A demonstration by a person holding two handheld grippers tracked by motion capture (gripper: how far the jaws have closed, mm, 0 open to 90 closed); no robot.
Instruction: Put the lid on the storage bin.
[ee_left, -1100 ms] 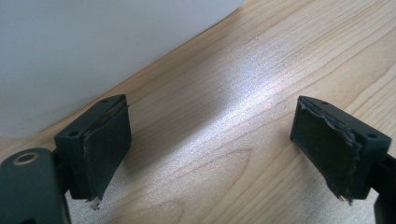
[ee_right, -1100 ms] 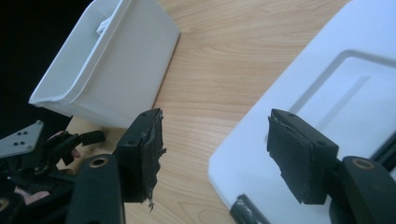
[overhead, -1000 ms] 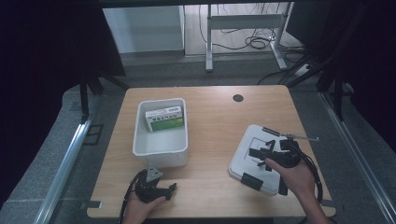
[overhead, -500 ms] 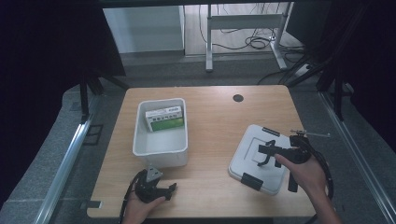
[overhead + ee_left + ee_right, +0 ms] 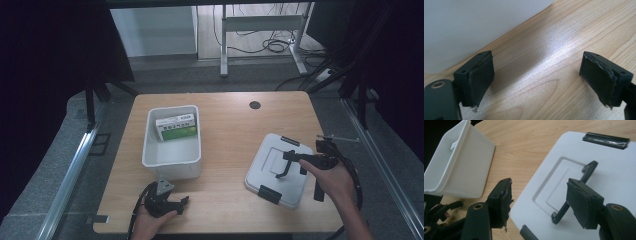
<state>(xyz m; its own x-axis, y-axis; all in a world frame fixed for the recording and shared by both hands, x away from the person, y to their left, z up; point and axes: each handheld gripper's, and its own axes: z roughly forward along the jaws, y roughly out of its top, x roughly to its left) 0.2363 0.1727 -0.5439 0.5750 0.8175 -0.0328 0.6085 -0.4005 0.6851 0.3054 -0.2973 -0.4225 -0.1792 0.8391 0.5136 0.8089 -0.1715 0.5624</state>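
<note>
Dim up high: black curtains swallow both sides of the frame, only my table (image 5: 230, 130) is lit. Left gripper view, a soft glare streak runs across the wood mid-frame, with the white bin wall (image 5: 474, 27) blurred at upper left. Right gripper view: the pale lid (image 5: 604, 170) is evenly lit, shadows soft.

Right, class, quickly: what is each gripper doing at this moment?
Left gripper: open, empty, resting on the table beside the white bin.
Right gripper: open, empty, above the lid near its handle.
</note>
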